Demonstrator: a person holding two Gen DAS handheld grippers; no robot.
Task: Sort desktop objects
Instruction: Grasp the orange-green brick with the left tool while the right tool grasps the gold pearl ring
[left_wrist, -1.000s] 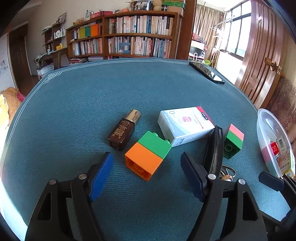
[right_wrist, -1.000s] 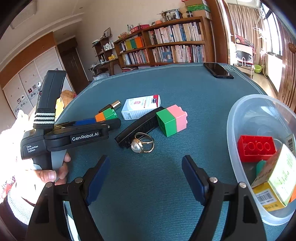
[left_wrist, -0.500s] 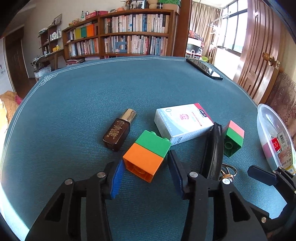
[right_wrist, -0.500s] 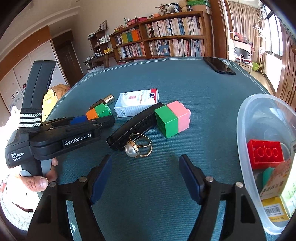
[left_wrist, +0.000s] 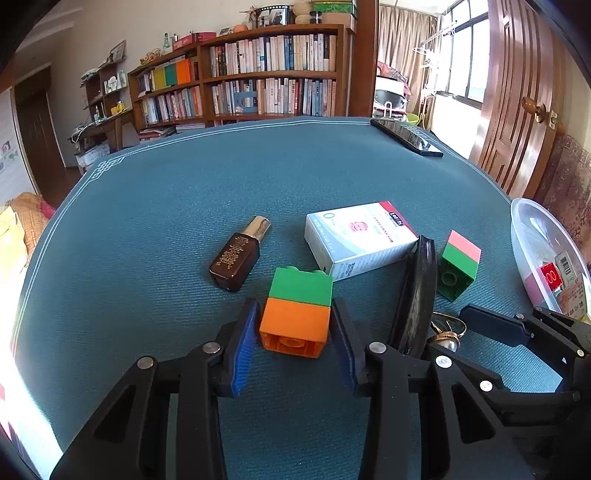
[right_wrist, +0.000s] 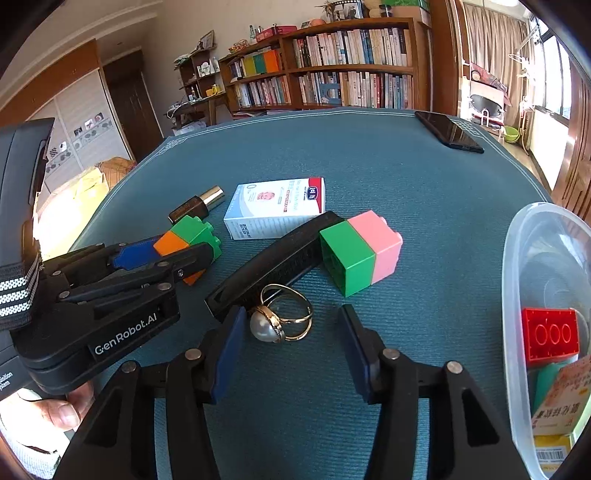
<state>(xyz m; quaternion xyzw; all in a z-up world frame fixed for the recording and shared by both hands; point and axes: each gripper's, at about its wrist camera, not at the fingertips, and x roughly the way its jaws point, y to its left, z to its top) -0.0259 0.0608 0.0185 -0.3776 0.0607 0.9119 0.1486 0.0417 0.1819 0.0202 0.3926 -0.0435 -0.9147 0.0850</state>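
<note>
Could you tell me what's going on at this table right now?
A person is sorting desk clutter with two handheld claws. The left claw is closing around the orange-and-green block. The right claw is closing around the pearl ring, its pads not yet pressing. The clear tub already holds a red brick; a white box and brown bottle wait.

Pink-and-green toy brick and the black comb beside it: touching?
Touching. The right wrist view shows the pink-and-green toy brick with its green end pressed against the black comb; no gap visible.
</note>
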